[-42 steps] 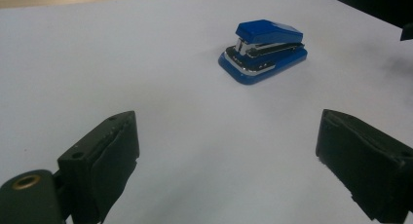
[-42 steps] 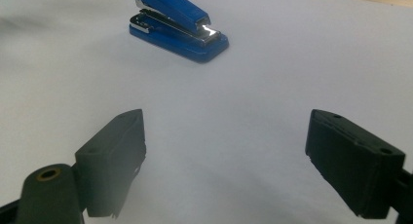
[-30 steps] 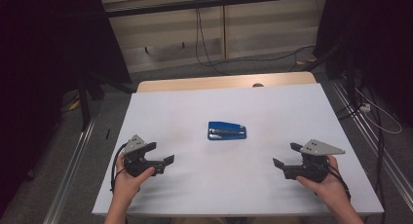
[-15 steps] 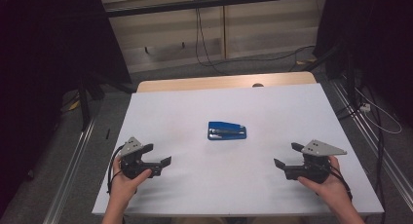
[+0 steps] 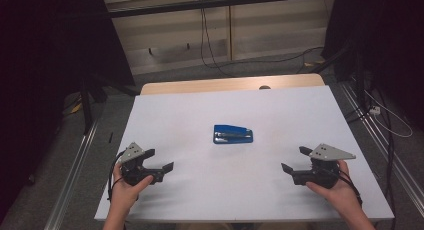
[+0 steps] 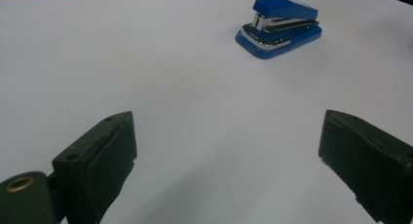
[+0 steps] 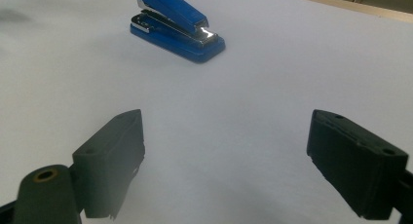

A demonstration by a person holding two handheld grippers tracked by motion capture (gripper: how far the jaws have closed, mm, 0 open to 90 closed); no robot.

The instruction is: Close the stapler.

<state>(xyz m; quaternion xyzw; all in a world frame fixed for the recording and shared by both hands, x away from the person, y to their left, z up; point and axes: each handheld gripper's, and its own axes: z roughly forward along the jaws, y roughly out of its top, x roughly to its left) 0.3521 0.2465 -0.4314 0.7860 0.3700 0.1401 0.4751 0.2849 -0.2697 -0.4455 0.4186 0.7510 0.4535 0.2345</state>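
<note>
Blk grippers, grey plates, blk cables.

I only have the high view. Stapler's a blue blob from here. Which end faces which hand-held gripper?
Observer: In the left gripper view the stapler shows its open stapling mouth, with metal between the blue top and base.
Operator: And the right side?
Observer: The right gripper view shows the stapler's closed, hinged end nearest the camera.
Operator: Jaws open on both?
Observer: Yes. The left hand-held gripper and right hand-held gripper each show a wide gap with bare white table between the jaws.
</note>
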